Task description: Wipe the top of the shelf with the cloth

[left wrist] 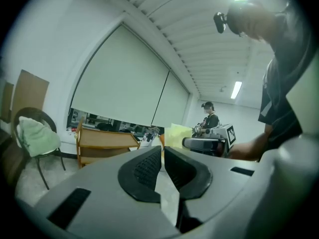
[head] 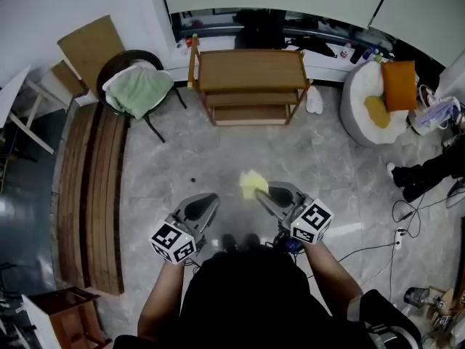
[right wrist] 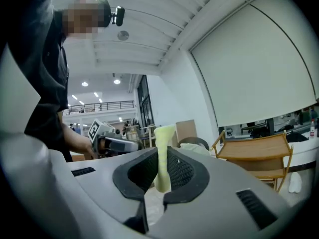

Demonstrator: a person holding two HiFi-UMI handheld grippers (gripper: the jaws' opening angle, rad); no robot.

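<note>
- Cloth point(head: 253, 183): yellow, sitting at mid-frame of the head view over the grey floor point(head: 327, 166), well apart from the shelf point(head: 251, 70).
- Right gripper point(head: 263, 193): jaws are clamping the cloth. In the right gripper view a pale strip of it is standing upright between the ribbed pads and sticking out past the tips.
- Left gripper point(head: 210, 199): jaws are clenching together on nothing, with only a thin slit showing between the pads in the left gripper view. It is hovering lower left of centre, just beside the right gripper and not touching the cloth.
- Shelf: wooden, with open tiers, standing at upper centre against the far wall.
- Chair point(head: 115, 64): sitting at upper left, left of the shelf, with a green fabric point(head: 139, 89) lying over its seat.
- Beanbag point(head: 356, 118): white, lying at upper right and carrying an orange cushion point(head: 399, 84).
- Planks point(head: 91, 187): wooden, lying along the left side of the floor.
</note>
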